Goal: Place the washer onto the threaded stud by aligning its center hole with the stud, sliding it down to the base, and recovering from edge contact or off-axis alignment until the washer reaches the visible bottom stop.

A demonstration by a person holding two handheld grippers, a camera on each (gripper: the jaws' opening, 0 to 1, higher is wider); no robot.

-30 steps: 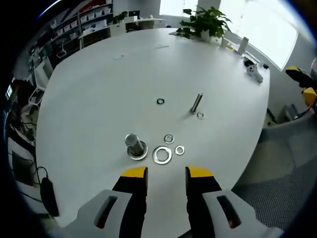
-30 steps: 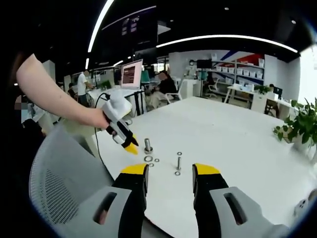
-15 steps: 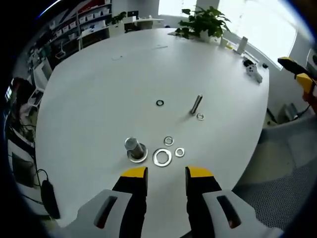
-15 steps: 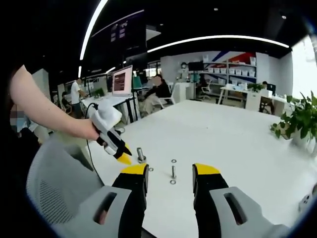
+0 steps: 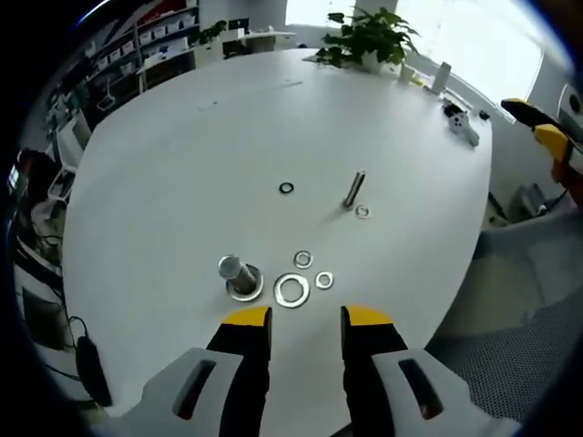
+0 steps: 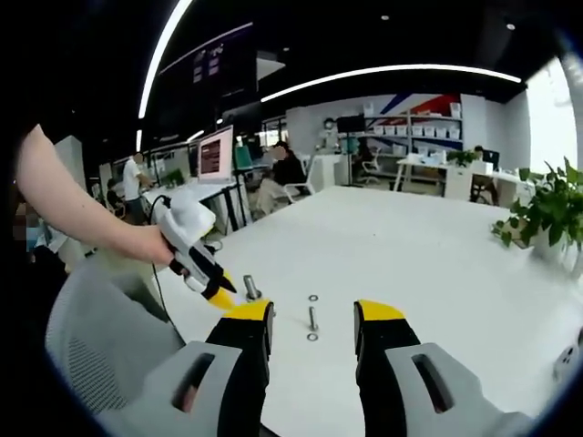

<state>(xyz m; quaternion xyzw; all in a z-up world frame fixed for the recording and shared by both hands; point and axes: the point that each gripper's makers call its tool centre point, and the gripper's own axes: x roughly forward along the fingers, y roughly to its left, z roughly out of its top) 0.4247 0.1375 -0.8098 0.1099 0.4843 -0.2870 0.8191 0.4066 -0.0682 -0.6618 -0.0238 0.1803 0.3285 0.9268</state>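
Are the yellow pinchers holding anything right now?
No, nothing is held. The left gripper and right gripper are both open with empty gaps. The large washer lies on the table beside the stud.

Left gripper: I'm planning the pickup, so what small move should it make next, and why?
Probably ease the left gripper forward and down over the large washer. Its fingers are open and empty, the washer lies flat on the table just ahead, and the upright stud beside it holds no washer yet.
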